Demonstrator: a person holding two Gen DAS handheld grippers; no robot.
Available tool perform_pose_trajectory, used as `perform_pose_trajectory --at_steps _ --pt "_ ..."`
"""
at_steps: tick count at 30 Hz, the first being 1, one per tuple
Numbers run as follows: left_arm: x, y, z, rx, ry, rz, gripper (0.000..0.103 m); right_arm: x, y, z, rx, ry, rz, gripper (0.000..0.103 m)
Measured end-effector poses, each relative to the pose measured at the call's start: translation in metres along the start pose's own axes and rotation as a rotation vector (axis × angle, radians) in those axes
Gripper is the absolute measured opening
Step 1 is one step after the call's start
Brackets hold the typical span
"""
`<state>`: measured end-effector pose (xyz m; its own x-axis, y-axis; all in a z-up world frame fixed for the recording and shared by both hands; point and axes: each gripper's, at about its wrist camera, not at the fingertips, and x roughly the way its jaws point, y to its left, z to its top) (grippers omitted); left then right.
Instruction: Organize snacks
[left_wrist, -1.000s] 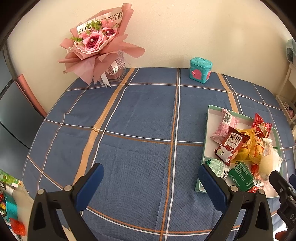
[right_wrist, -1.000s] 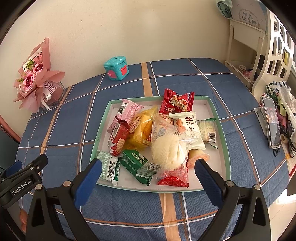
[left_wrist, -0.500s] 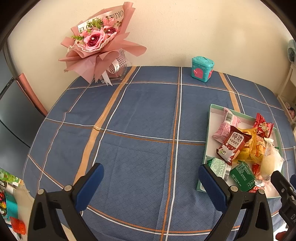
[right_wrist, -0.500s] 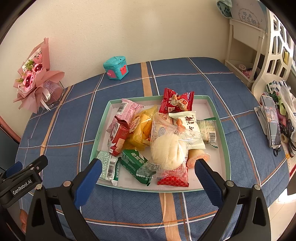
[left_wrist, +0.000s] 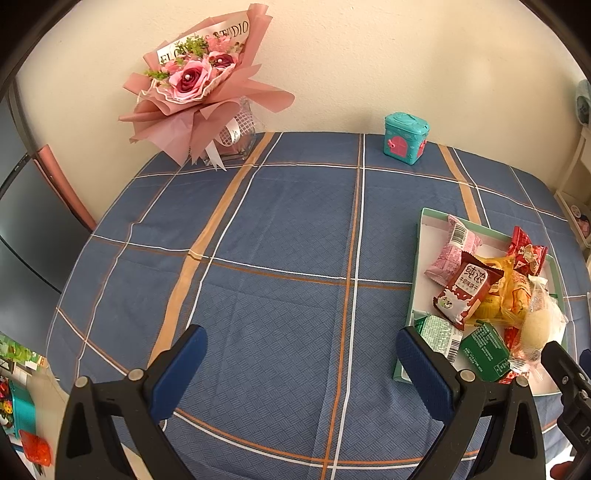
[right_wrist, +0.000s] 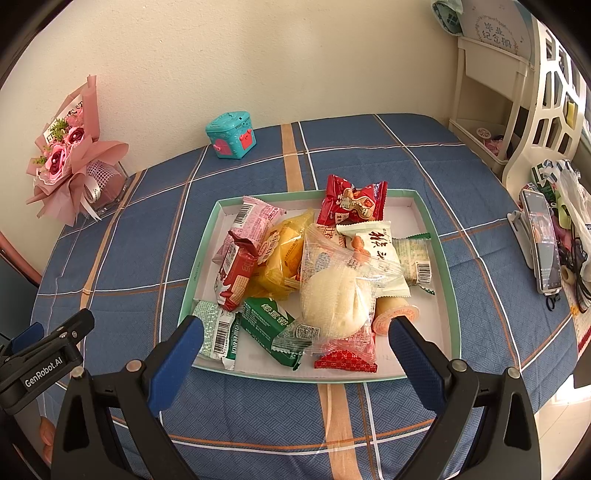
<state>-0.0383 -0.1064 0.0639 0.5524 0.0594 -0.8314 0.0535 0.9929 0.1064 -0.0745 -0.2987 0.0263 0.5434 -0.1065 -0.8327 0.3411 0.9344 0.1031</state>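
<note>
A: Right hand-held gripper (right_wrist: 295, 347) hangs spread wide and empty, just short of the near rim of the tray (right_wrist: 448, 295). Snacks are all heaped inside it.

B: And the left hand-held gripper (left_wrist: 301, 356)?

A: Spread as well, holding nothing, over bare bench (left_wrist: 277, 240) with the tray off to its right.

B: Biggest risk from here?

A: Closest to the right fingers, the green packet (right_wrist: 275, 328) overlaps the barcode packet (right_wrist: 216, 332). Pinch carelessly and I reckon two come up together.

B: A little further in?

A: The bagged bun (right_wrist: 338, 295) sits on top of the pile in slick clear wrap. It looks soft, so a hard squeeze could crush it, and a light one could let it slip.

B: Beyond that?

A: The red packet (right_wrist: 351, 201) leans on the far wall. Dragging the heap might tip it over the rim onto the bench.
</note>
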Motion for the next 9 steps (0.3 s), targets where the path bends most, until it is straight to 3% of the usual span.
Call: perform_pose_trajectory --at_steps 9 --pt "-0.0035 0.0025 0.0 -0.013 -0.017 0.007 0.103 0.0001 -0.0002 0.0 -0.001 0.001 0.0 0.1"
